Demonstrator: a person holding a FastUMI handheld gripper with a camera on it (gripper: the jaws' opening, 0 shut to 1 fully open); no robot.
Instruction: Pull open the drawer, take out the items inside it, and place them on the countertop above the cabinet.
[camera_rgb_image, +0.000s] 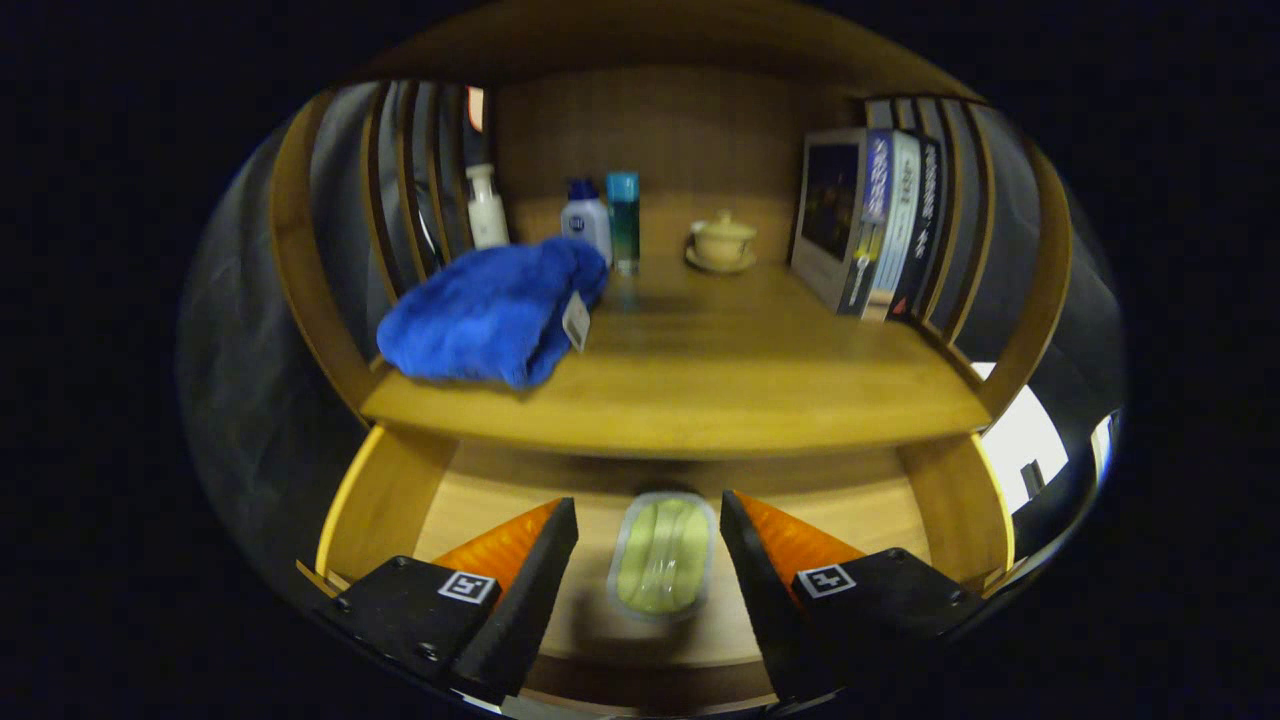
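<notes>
a warm wooden cabinet with slatted sides fills the booth, its countertop carrying a fluffy blue towel at ten o'clock, small bottles and a lidded cup at twelve, upright books at two. the pale wooden drawer stands pulled open below. the gripper hangs wide, straddling without touching a clear-lidded greenish container at six o'clock, not yet lifted out.

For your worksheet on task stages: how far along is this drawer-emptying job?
Done: drawer pulled open; blue towel lies on the countertop. In hand: open tool straddles the small container in the drawer, not gripping. Left: grasp it, lift it, set it on the countertop.
</notes>
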